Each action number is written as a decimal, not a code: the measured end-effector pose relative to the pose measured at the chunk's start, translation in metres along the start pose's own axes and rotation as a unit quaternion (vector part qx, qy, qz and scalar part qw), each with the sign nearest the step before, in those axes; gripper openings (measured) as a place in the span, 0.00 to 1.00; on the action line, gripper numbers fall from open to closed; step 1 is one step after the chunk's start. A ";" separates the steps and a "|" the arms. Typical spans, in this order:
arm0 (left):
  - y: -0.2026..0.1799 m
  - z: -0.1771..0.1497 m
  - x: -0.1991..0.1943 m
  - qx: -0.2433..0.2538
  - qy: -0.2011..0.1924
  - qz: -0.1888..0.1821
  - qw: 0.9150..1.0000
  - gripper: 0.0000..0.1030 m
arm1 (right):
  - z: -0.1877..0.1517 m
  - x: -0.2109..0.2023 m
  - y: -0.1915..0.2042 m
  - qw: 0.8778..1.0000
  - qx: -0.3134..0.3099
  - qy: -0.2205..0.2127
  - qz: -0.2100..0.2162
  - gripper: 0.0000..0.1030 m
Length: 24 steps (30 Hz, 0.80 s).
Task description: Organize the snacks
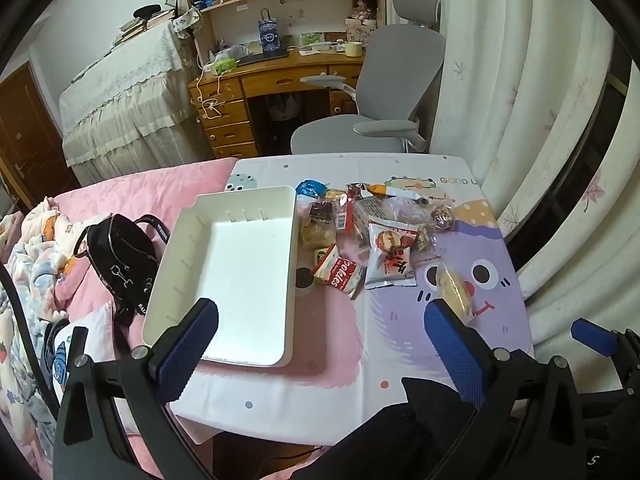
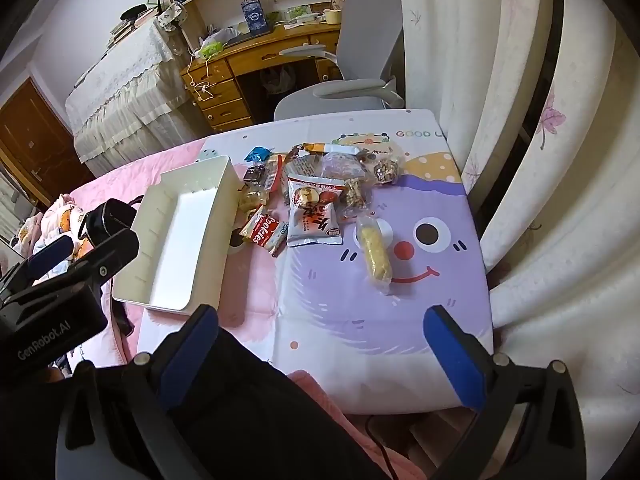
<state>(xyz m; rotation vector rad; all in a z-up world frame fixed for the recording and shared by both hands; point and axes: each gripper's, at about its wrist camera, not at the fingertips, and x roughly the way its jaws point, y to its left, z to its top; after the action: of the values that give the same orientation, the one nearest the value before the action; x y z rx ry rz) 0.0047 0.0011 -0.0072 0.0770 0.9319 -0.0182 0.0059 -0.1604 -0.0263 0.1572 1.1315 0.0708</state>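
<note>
A white rectangular plastic tray (image 1: 188,264) lies flat and empty. Just right of it sits a loose heap of wrapped snacks (image 1: 352,224): a red-and-white cookie packet (image 1: 340,274) nearest the tray, a silvery pouch (image 1: 389,254) beyond, and a clear-wrapped yellow roll (image 2: 375,255) farthest right, apart.

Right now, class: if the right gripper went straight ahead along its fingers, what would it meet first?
Probably the yellow wrapped snack lying alone on the purple mat; the open right gripper points roughly toward it, though depth is unclear.
</note>
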 end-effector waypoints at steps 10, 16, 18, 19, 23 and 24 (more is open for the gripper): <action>0.000 0.002 0.004 -0.003 0.004 -0.007 1.000 0.99 | 0.002 0.000 -0.001 1.000 0.000 0.001 0.000 0.99; 0.002 0.003 0.004 -0.004 0.006 -0.009 1.000 0.99 | 0.002 -0.002 -0.003 1.000 0.000 0.003 0.001 0.99; 0.001 0.003 0.004 -0.004 0.006 -0.009 1.000 0.99 | 0.001 -0.004 -0.001 1.000 -0.001 0.004 -0.001 0.99; 0.001 0.003 0.005 -0.005 0.006 -0.010 1.000 0.99 | 0.002 0.002 0.001 1.000 -0.001 0.004 -0.003 0.99; 0.006 0.006 0.009 -0.014 0.012 -0.010 1.000 0.99 | 0.007 0.003 0.000 1.000 -0.008 0.008 -0.010 0.99; 0.007 0.006 0.009 -0.016 0.011 -0.011 1.000 0.99 | 0.007 0.002 0.001 1.000 -0.011 0.009 -0.013 0.99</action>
<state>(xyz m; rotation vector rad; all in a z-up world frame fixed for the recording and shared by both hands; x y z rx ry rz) 0.0151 0.0082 -0.0102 0.0372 0.9557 -0.0219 0.0137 -0.1596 -0.0252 0.1219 1.1493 0.0626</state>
